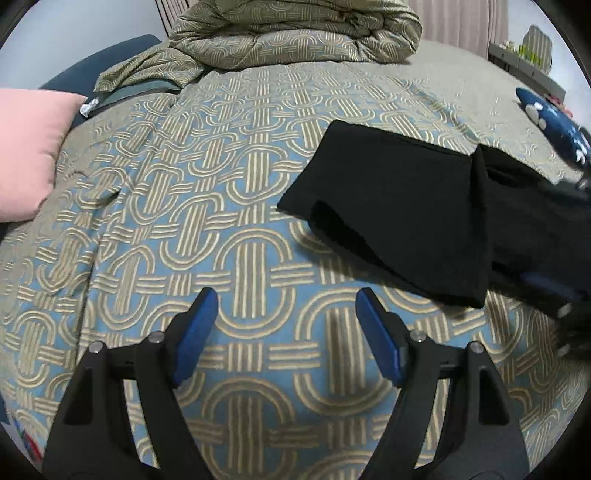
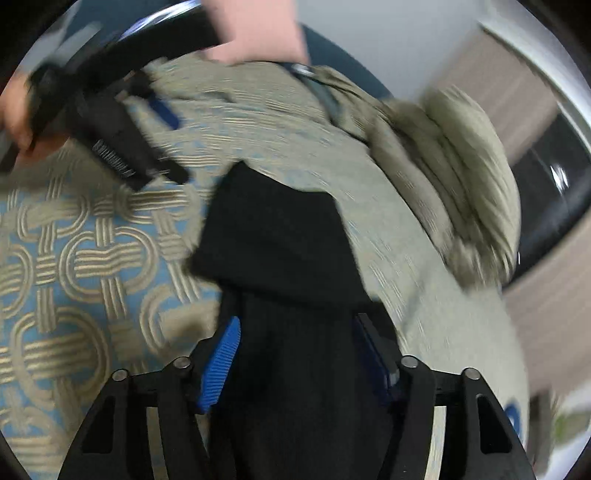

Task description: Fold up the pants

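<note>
Item one, left gripper (image 1: 286, 314): jaws spread wide, nothing between the blue pads, hanging over bare bedspread (image 1: 229, 206).

Item two, right gripper (image 2: 295, 350): black cloth fills the gap between its jaws. We judge it pinched there, but blur and dark fabric hide whether the pads actually press, so we cannot tell.

Item three, pants (image 1: 399, 206): black, already doubled over, flat on the bed. In the left wrist view they lie ahead and to the right of the left gripper, well apart from it. Their long axis runs from the near-left hem toward the far right, where the right gripper meets them.

We judge the right hand much the nearer. The left must cross rightward to reach the free hem.

Item four, surroundings: pink pillow (image 1: 26, 151), rumpled quilt (image 1: 295, 33) at the far edge.
</note>
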Tool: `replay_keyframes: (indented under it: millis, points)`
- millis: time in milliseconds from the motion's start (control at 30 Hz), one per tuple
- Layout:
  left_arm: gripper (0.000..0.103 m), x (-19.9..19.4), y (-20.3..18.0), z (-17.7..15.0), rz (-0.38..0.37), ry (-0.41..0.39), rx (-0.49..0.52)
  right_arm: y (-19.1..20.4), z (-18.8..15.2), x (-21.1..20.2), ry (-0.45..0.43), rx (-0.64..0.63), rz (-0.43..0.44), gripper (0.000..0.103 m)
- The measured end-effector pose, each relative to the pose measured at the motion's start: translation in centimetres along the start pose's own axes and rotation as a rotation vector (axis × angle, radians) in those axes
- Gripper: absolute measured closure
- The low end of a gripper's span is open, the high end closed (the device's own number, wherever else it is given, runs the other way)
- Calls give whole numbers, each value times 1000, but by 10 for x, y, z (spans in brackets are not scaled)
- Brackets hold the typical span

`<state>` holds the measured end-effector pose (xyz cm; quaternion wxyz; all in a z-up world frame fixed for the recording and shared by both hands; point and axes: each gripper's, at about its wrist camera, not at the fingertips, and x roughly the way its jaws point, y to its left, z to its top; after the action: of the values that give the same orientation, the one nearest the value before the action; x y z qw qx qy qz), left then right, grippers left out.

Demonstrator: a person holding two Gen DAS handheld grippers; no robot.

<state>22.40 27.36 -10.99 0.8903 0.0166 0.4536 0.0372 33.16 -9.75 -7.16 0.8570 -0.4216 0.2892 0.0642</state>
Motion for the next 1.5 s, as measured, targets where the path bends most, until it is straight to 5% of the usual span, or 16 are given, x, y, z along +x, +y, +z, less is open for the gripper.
replay_keyframes:
  millis: [233, 267, 300, 367, 567, 733, 833, 933, 1033, 1100, 1133, 1167, 1200, 1300, 1400, 1500]
  points:
    - [26, 26, 27, 2, -57, 7, -79, 31, 8, 38, -58, -221, -147, 43]
    - [26, 29, 31, 2, -65, 8, -88, 30, 8, 37, -65, -226, -158, 50]
    - [26, 31, 33, 2, -77, 10, -98, 29, 10, 41, -68, -231, -162, 75]
    - [26, 35, 38, 3, -115, 12, -121, 19, 16, 52, -37, -207, -119, 100]
    - [26, 37, 40, 15, -258, -21, -150, -76, 51, 56, -67, 171, 127, 100]
    - [26, 45, 34, 34, -321, -44, -185, -158, 82, 92, -87, 392, 225, 100]
    - [26, 60, 31, 49, -360, -28, -227, -171, 88, 137, 21, 438, 232, 97]
    - [26, 78, 27, 60, -308, 10, -236, -172, 76, 175, 207, 492, 175, 95]
    - [26, 87, 31, 67, -300, 11, -267, -172, 53, 158, 189, 589, 269, 90]
    - [28, 90, 35, 73, -315, 13, -304, -168, 38, 142, 195, 586, 256, 77]
    - [44, 91, 36, 76, -324, 13, -320, -168, 30, 135, 204, 588, 247, 75]
    - [84, 91, 37, 79, -332, 14, -330, -168, 19, 127, 219, 598, 251, 70]
    - [96, 92, 37, 81, -327, 19, -333, -168, 9, 120, 232, 612, 258, 66]
    - [96, 73, 40, 83, -332, -39, -356, -173, -22, 101, 260, 652, 258, 63]
    - [99, 42, 46, 88, -249, -140, -337, -183, -52, 80, 292, 706, 234, 62]
    - [101, 61, 59, 95, -137, -63, -331, -192, -87, 51, 321, 826, 249, 62]
